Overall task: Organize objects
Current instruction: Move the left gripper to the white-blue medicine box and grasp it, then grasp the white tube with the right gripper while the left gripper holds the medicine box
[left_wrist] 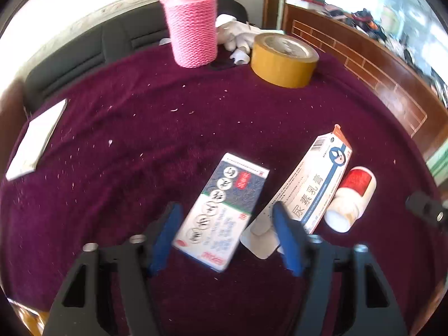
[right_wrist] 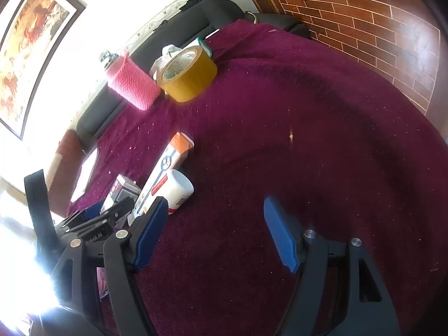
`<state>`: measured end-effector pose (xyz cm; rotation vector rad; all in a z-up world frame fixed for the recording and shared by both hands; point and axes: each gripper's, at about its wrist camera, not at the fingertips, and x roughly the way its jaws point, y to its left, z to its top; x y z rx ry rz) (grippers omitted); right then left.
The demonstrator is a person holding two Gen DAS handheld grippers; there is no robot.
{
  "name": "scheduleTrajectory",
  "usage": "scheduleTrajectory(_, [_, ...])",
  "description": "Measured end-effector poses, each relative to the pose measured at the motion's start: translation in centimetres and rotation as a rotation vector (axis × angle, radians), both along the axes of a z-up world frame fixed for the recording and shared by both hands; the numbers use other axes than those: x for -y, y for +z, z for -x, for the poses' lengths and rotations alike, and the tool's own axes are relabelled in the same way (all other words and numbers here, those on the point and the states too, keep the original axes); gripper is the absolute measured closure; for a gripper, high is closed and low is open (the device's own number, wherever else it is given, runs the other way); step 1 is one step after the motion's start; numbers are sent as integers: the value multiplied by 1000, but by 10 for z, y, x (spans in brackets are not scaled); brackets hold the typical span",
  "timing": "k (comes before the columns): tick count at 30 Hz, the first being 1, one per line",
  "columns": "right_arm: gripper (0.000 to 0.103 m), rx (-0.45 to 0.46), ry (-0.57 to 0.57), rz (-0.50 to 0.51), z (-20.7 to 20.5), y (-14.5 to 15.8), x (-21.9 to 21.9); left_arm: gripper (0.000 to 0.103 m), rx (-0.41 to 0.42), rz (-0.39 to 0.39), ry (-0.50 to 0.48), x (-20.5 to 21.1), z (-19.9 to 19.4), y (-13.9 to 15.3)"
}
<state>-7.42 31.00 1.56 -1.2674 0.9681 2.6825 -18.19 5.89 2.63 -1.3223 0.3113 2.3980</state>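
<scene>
Left gripper [left_wrist: 226, 224] is straddling the dark box [left_wrist: 221, 212], pads apart, not yet pinching. Right gripper [right_wrist: 217, 232] is hanging spread, empty. Long carton [left_wrist: 316, 184], bottle [left_wrist: 350, 198], tape roll [left_wrist: 282, 60] lying scattered; sorting looks barely begun.

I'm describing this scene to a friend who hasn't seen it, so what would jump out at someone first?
The deep purple cloth covering the whole table, with a pink knitted bottle sleeve and a fat yellow tape roll side by side at its far edge. Nearer, the left gripper straddles a blue-and-white box, beside a long white carton and a red-labelled white bottle lying on its side.
</scene>
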Motion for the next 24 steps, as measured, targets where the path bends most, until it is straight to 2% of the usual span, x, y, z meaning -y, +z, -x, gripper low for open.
scheduleTrajectory(1, [33,0,5,-2,0,0,1,73,4,10,-1,-1,-2,0])
scheduleTrajectory(2, [33,1,10,-6,0,-1,3,74,12,6,-6,0,-5,0])
scheduleTrajectory(5, [33,6,20,-16,1,-3,6,74,-17,-17,-20,3,-20,10])
scheduleTrajectory(10, [33,4,20,0,1,-6,4,74,-45,-117,-21,23,-62,41])
scheduleTrajectory(15, [33,-25,35,18,0,-5,7,74,-74,-216,-11,58,-127,73])
scheduleTrajectory(20, [33,-32,78,41,-1,-6,16,74,-114,-271,-8,88,-186,92])
scheduleTrajectory(21, [33,-19,70,39,1,-2,17,74,-129,-279,-12,95,-199,94])
scheduleTrajectory(24, [33,-53,79,21,7,23,24,74,-158,-292,-21,115,-224,99])
